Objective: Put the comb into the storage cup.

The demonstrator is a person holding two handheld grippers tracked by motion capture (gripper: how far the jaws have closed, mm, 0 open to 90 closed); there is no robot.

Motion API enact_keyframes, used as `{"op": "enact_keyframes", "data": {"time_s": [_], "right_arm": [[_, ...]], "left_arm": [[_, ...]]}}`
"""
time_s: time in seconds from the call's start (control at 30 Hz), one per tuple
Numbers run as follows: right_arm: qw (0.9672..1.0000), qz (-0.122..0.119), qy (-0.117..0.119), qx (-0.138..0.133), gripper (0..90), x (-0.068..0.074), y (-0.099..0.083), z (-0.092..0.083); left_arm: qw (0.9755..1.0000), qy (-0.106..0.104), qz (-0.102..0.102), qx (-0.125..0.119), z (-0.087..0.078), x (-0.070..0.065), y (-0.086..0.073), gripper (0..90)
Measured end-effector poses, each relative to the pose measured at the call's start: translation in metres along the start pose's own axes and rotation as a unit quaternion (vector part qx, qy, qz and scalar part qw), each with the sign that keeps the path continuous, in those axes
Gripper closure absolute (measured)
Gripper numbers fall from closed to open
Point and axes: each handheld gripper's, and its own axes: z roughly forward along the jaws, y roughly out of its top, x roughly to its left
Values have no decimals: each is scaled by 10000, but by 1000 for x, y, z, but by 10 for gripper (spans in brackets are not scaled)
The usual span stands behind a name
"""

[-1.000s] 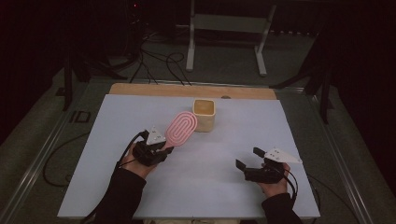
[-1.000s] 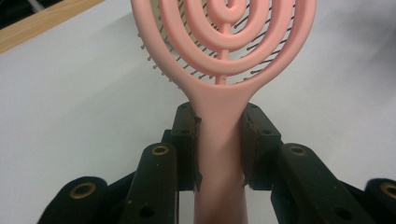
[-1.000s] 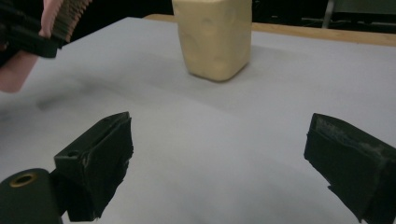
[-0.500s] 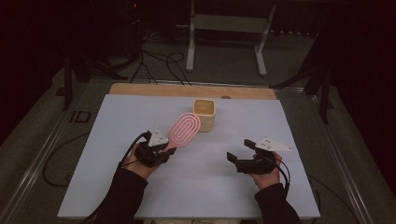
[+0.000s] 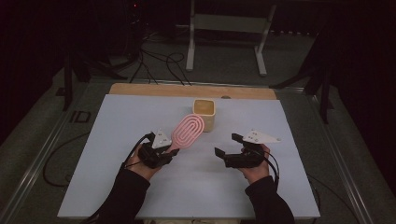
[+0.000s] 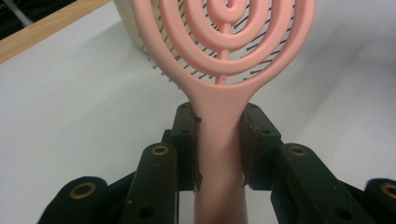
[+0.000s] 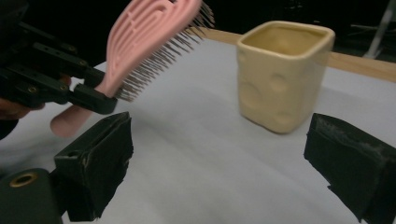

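Observation:
A pink hairbrush (image 5: 187, 130) with a looped open head is lifted off the table, its head tilted up toward a cream square cup (image 5: 204, 113). My left gripper (image 5: 163, 155) is shut on the brush's handle (image 6: 219, 140); both pads press its sides. In the right gripper view the brush (image 7: 144, 42) shows its dark bristles facing down, held by the left gripper (image 7: 88, 100), with the cup (image 7: 282, 74) upright to its right. My right gripper (image 5: 228, 147) is open with nothing between its jaws, raised right of the brush and pointing toward the cup.
A pale blue-white mat (image 5: 116, 140) covers the table, with a wooden strip (image 5: 154, 89) along the far edge. Cables (image 5: 159, 65) and a white metal stand (image 5: 224, 32) lie on the dark floor beyond.
My right gripper has moved left and up toward the middle of the table. The left gripper and the brush have stayed where they were.

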Motion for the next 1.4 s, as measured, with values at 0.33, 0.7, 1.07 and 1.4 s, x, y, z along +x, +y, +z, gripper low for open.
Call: {"op": "enact_keyframes", "data": {"time_s": [0.33, 0.7, 1.07, 1.4], "right_arm": [[9997, -146, 192, 3, 78, 12, 16, 15], [9990, -220, 392, -12, 78, 21, 32, 29], [9984, -122, 546, -50, 78, 25, 33, 42], [9973, -39, 730, -33, 78, 29, 34, 50]], "left_arm": [[9999, -27, 94, -42, 1, -5, 2, 709], [9998, -62, 140, -108, -1, -9, 5, 709], [9995, -130, 204, -198, -3, -14, 7, 709], [9990, -245, 244, -291, -3, -18, 8, 709]]}}
